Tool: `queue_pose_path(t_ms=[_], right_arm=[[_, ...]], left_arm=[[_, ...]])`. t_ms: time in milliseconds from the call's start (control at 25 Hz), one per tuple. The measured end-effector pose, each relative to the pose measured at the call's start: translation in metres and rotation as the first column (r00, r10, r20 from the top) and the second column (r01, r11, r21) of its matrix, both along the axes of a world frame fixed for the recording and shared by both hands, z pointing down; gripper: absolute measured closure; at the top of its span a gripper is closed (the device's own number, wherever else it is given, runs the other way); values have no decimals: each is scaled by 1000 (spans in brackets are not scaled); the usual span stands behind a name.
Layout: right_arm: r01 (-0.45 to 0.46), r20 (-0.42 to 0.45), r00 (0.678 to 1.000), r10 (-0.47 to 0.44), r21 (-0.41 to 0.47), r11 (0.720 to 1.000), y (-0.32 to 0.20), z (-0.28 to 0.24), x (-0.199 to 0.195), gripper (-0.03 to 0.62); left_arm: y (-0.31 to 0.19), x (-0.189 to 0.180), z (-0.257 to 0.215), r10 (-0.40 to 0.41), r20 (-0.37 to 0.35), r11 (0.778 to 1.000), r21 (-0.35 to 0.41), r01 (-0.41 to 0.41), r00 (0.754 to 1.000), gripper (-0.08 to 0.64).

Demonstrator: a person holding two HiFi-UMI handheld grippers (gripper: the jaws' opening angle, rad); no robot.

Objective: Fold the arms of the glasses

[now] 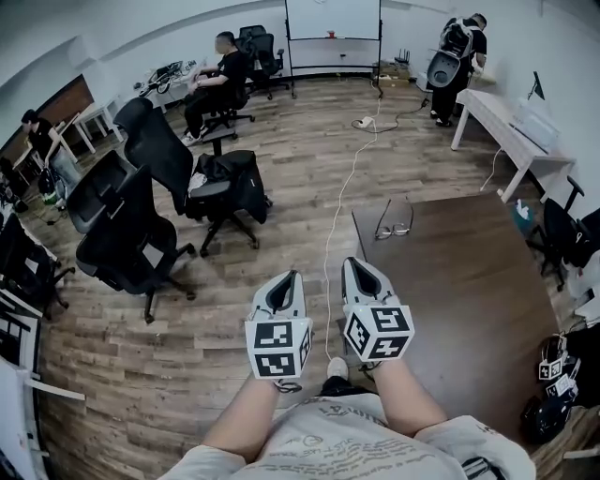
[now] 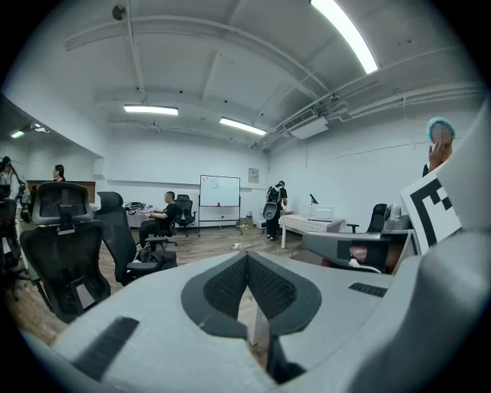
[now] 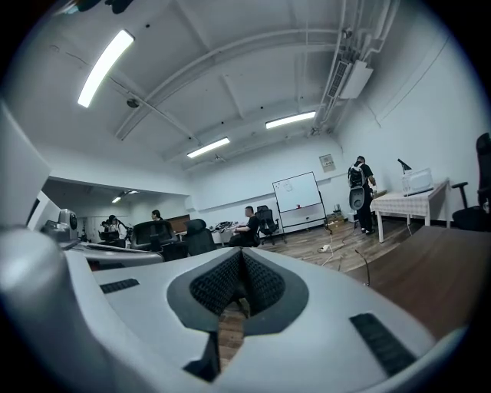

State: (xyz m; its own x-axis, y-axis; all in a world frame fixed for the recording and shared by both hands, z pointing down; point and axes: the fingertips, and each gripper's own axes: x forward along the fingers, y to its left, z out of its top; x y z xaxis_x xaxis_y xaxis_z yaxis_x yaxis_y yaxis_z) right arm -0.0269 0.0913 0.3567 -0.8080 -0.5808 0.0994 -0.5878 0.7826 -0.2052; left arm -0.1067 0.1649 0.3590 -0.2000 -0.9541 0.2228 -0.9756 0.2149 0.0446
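Closest to us, our two hands hold grey grippers with marker cubes side by side over the wood-plank floor [image 1: 281, 187]. The left gripper [image 1: 292, 276] and the right gripper [image 1: 348, 262] each have their fingers pressed together, with nothing between them. The thin dark-framed glasses [image 1: 394, 225] lie with arms unfolded near a corner of the dark brown rectangular table [image 1: 469, 281]. They are ahead of the right gripper's fingers, slightly right, well apart from both grippers.

Blk office chairs [image 1: 122, 244] at left, whiteboard [image 1: 333, 21] at back, white desk [image 1: 511, 127] at rt
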Motion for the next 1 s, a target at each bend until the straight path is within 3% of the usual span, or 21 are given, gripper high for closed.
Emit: queue_pose_path(t_ms=[600, 1000], right_arm=[[-92, -96, 991, 92, 1, 996, -168, 34, -3, 578], [-183, -146, 973, 181, -6, 983, -233, 66, 16, 577]], left_arm=[[-176, -5, 31, 88, -24, 993, -80, -90, 996, 546], [-238, 11, 71, 211, -48, 966, -144, -216, 976, 546]])
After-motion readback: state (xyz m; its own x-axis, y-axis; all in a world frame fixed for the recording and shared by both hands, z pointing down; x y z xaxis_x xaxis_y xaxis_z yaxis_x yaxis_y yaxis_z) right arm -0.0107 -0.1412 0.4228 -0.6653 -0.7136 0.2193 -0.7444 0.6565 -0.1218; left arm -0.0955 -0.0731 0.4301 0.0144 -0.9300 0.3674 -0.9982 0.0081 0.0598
